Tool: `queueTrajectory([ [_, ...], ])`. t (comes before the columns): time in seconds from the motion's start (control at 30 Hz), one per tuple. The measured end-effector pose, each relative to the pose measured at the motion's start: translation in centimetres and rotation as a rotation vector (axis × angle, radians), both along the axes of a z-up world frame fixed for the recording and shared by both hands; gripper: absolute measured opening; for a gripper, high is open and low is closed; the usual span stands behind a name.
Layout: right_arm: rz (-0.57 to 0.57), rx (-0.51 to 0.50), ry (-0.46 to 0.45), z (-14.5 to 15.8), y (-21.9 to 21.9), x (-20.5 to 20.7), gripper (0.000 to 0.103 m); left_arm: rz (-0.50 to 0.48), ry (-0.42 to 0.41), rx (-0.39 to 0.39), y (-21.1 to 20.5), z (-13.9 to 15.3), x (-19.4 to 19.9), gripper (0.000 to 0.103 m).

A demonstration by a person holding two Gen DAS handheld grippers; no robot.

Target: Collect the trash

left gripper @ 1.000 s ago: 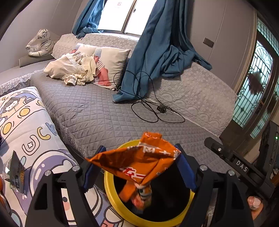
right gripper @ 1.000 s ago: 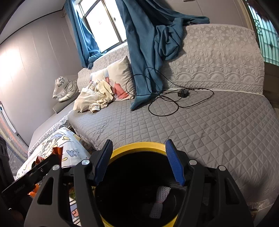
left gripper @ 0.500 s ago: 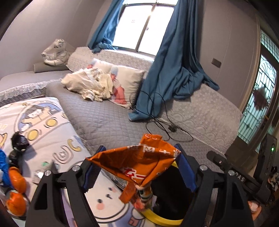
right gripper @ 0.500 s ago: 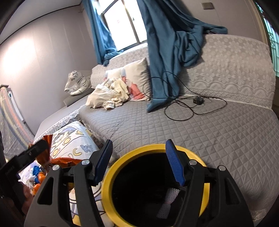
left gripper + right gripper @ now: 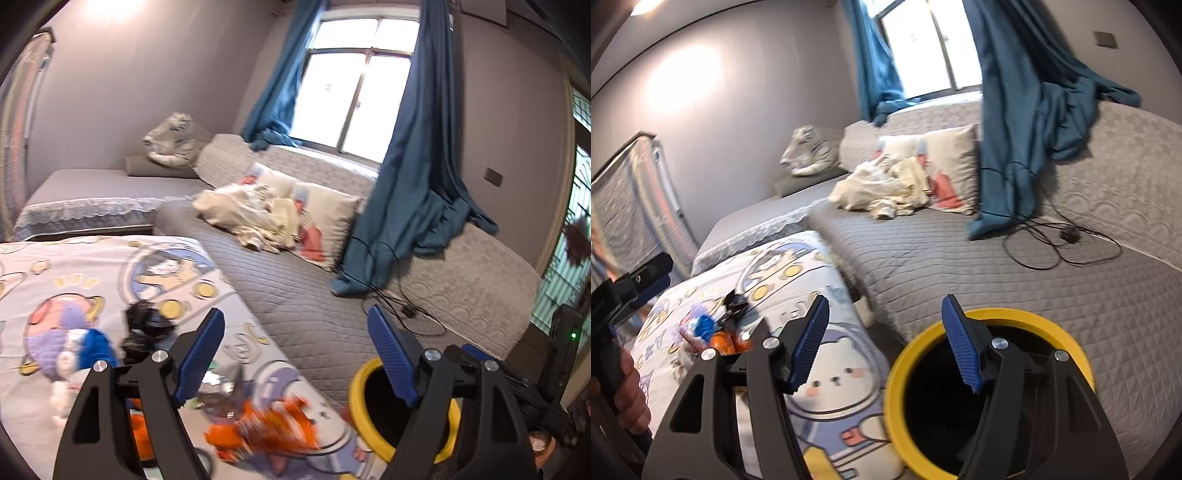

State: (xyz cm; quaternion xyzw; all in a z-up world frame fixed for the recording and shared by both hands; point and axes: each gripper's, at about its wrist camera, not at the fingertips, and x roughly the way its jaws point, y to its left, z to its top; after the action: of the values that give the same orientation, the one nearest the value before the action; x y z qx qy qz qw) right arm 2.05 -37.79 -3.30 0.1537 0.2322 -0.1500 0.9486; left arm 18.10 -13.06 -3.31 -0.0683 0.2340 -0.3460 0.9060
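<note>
My left gripper (image 5: 295, 354) is open and empty above the cartoon quilt (image 5: 74, 280). A blurred orange snack wrapper (image 5: 266, 430) lies below it on the quilt, beside the yellow-rimmed black trash bin (image 5: 360, 384). More trash lies on the quilt: a black crumpled bag (image 5: 144, 328), a blue and white item (image 5: 90, 350) and a silver wrapper (image 5: 218, 384). My right gripper (image 5: 882, 343) is open and empty, its right finger over the bin's rim (image 5: 1015, 317). The left gripper's body (image 5: 624, 291) shows at the left of the right wrist view.
A grey quilted sofa (image 5: 295, 291) runs behind the quilt, with a black cable and charger (image 5: 406, 310), a blue curtain (image 5: 413, 206), a pillow with cream clothes (image 5: 258, 214) and a plush tiger (image 5: 173, 140). A white bowl (image 5: 862, 306) sits between quilt and sofa.
The left gripper, which held the orange wrapper by the bin, has opened and swung left over the quilt; the wrapper now lies below it. The right gripper has shifted left of the bin.
</note>
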Motion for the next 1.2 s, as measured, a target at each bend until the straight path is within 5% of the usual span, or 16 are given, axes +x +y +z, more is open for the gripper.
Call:
queueTrajectory([
  [0.67,0.330,-0.078,0.086,-0.5,11.4,4.8,0.066,0.364,0.014,0.112,18.5,-2.0,4.7,0.081],
  [1.2,0.533,-0.123,0.264,-6.0,17.9,6.0,0.069,0.445,0.141,0.320,23.3,-9.4,10.0,0.085],
])
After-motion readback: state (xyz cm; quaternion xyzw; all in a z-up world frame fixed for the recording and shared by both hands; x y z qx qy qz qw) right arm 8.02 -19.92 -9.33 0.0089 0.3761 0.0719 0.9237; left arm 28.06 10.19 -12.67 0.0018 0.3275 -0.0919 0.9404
